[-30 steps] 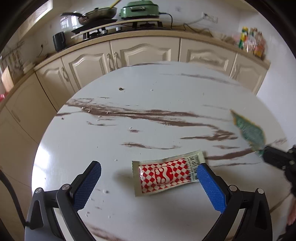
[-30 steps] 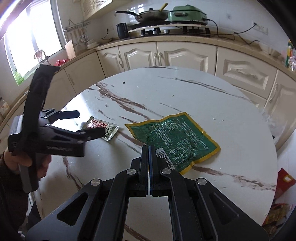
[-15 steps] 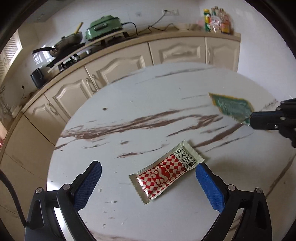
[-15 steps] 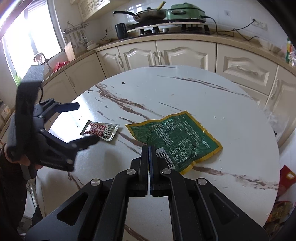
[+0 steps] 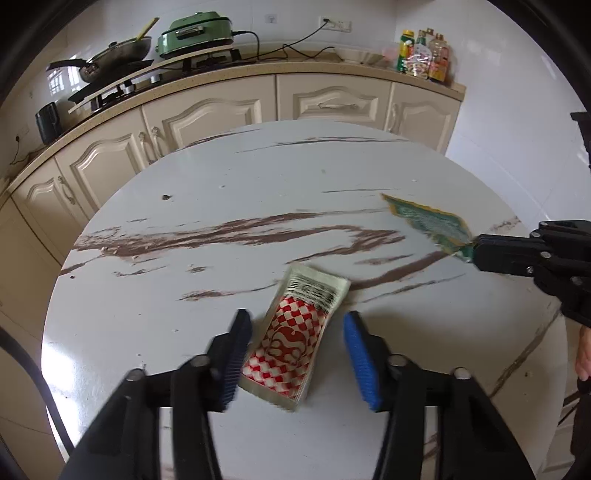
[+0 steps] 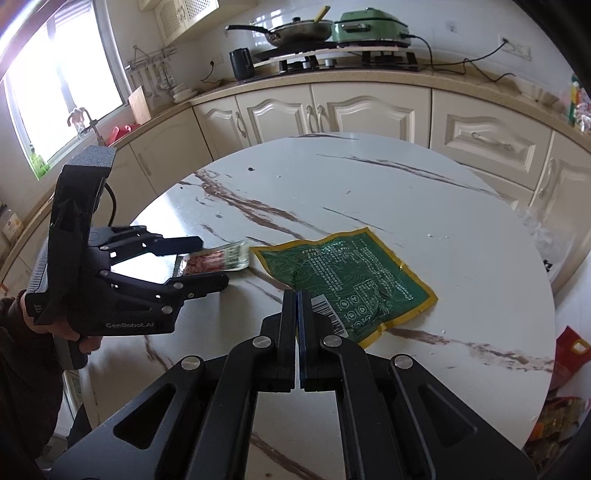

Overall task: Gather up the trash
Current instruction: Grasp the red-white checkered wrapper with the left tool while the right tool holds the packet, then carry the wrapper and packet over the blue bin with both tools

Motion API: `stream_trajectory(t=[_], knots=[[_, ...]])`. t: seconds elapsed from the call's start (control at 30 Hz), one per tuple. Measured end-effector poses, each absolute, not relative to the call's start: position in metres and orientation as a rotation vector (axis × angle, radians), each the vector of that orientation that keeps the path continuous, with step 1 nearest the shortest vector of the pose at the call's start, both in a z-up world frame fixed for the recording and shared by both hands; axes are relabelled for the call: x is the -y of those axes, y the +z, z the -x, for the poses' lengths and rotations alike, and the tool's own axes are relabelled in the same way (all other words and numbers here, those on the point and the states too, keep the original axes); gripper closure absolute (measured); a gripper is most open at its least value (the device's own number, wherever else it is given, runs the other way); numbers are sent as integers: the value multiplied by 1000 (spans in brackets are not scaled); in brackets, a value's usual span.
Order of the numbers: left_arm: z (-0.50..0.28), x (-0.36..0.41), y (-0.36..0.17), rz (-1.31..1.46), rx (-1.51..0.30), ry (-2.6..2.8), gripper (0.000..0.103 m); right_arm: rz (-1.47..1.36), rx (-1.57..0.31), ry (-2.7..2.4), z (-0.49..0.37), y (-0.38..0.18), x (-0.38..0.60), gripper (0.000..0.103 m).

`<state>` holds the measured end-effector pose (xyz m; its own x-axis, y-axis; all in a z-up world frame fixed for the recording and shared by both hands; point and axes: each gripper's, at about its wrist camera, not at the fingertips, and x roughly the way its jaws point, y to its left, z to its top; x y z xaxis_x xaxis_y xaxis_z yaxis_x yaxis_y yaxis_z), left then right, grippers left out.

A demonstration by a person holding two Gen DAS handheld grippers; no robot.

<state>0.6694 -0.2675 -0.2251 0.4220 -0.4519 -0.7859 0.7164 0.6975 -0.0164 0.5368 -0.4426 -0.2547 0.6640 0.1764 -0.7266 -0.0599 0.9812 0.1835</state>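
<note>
A red-and-white checkered sachet [image 5: 295,334] lies on the round white marble table [image 5: 221,206]. My left gripper [image 5: 297,360] is open, its blue-padded fingers on either side of the sachet, the left pad close to its edge. The sachet also shows in the right wrist view [image 6: 216,260], between the left gripper's [image 6: 207,262] fingers. My right gripper [image 6: 298,299] is shut on the near corner of a green wrapper with a yellow border [image 6: 351,277], which lies flat on the table. The wrapper [image 5: 430,221] and right gripper [image 5: 476,253] show at the right in the left wrist view.
Cream kitchen cabinets [image 5: 207,114] and a counter with a pan [image 6: 295,29], a green cooker [image 6: 369,22] and bottles [image 5: 424,55] stand behind the table. Colourful packaging [image 6: 569,354] lies on the floor to the right of the table.
My left gripper has moved forward over the sachet and its fingers have narrowed around it. The sachet now points away from the camera. The right gripper stays shut on the green wrapper.
</note>
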Motion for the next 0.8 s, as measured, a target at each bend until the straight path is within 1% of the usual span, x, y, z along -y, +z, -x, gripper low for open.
stream_trajectory(t=[0.03, 0.1, 0.17, 0.2, 0.23, 0.27, 0.53, 0.8], knots=[[-665, 271, -226, -349, -863, -758, 78, -148, -835, 135, -537, -254, 441, 101], [-660, 276, -229, -360, -859, -748, 81, -150, -836, 138, -537, -254, 439, 101], [-663, 279, -229, -355, -862, -749, 89, -156, -836, 141, -536, -254, 436, 101], [-660, 280, -231, -342, -867, -741, 90, -157, -836, 141, -536, -254, 435, 101], [-662, 279, -229, -333, -868, -734, 95, -157, -836, 142, -536, -253, 433, 101], [-664, 278, -227, -324, -869, -729, 97, -157, -835, 144, -536, -253, 431, 101], [-672, 241, -184, -199, -843, -737, 99, -141, -790, 139, -527, -236, 419, 101], [-639, 192, -147, -125, -772, -745, 99, -106, -725, 151, -514, -201, 390, 101]])
